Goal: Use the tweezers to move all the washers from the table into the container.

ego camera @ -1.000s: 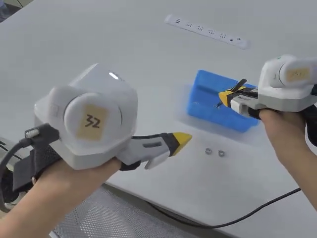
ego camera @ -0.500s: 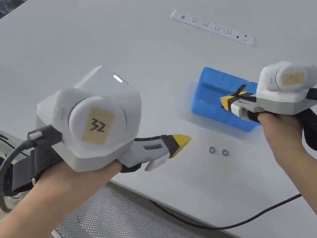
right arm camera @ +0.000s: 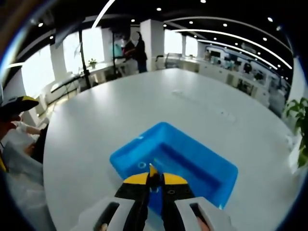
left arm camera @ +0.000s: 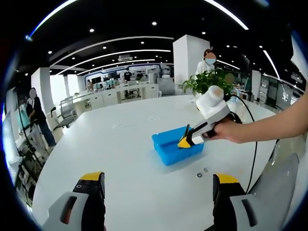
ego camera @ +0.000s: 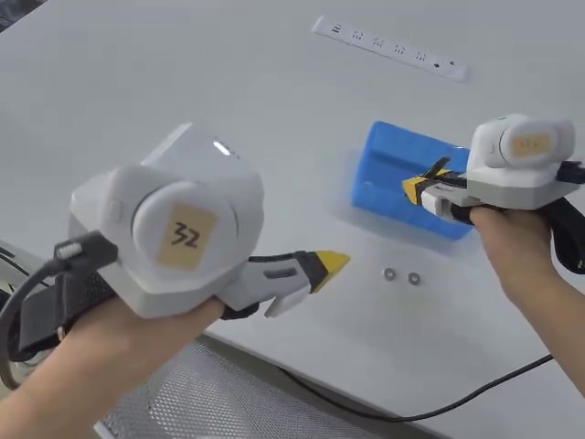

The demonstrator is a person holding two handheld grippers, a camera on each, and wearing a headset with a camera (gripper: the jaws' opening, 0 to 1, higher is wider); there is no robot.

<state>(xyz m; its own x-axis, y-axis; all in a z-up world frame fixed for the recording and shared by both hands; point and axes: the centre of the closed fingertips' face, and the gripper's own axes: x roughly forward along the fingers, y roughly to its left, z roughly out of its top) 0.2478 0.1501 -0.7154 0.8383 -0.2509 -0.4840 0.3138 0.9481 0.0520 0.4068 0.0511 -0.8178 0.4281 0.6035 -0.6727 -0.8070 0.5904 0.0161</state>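
A blue container point(ego camera: 393, 174) stands on the white table point(ego camera: 183, 82). Two small washers point(ego camera: 401, 275) lie side by side just in front of it. My right gripper point(ego camera: 416, 187) hovers over the container's near right part, shut on black tweezers point(ego camera: 439, 167). In the right gripper view the tweezers' tip point(right arm camera: 152, 169) points down into the blue container point(right arm camera: 192, 166), where a small washer point(right arm camera: 141, 165) lies on the floor. Whether the tip holds anything I cannot tell. My left gripper point(ego camera: 320, 271) hangs open near the table's front edge, left of the washers point(left arm camera: 203, 172).
A white power strip point(ego camera: 388, 50) lies at the back of the table. A black cable point(ego camera: 439, 407) runs along the front edge under the right hand. A potted plant point(left arm camera: 209, 82) and people stand beyond the far side of the table.
The right gripper with the tweezers has sunk slightly over the container. The left gripper has hardly moved, and the washers lie where they were.
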